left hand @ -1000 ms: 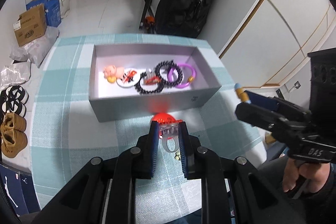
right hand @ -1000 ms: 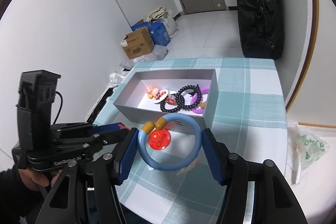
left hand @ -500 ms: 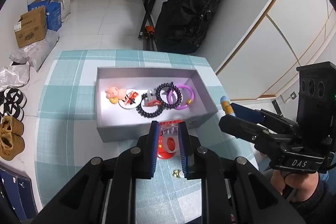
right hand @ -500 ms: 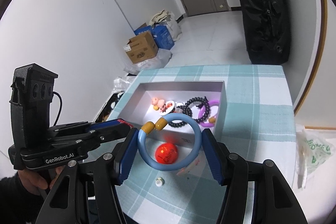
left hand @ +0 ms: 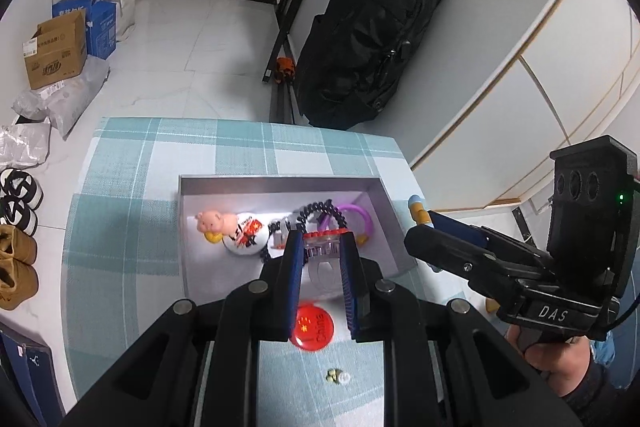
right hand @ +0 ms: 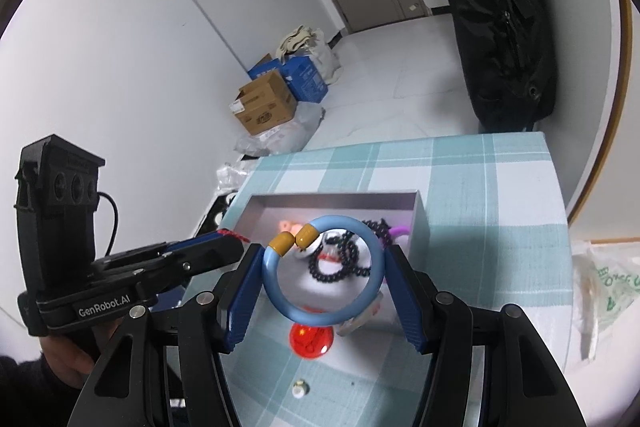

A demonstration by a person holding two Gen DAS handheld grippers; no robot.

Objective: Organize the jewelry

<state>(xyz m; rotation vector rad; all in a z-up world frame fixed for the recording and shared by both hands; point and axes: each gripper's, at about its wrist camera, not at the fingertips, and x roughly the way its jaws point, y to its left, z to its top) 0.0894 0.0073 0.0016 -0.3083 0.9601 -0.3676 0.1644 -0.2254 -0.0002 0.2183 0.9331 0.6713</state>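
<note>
Two handheld grippers above one table covered in a teal-and-white checked cloth [left hand: 120, 211].

Left gripper [left hand: 321, 245]: jaws nearly closed, clamped on one clear ring with a red top [left hand: 322, 247], held over the near edge of the grey box [left hand: 280, 183].

Right gripper [right hand: 322, 277]: jaws wide apart, pressed against both sides of one light blue bangle [right hand: 320, 313] with two yellow end caps, held above the box's near wall.

One open grey box on the cloth, holding:
- one pink pig charm [left hand: 212, 221]
- one white round badge with red print [left hand: 246, 237]
- two black bead bracelets [right hand: 340, 267], overlapping
- one purple bangle [left hand: 360, 217], at the right end

Loose on the cloth, in front of the box:
- one red round badge marked "China" [left hand: 312, 325], just beside the near wall
- one small pale stud or bead [left hand: 338, 377], nearer the camera; type cannot be told
</note>
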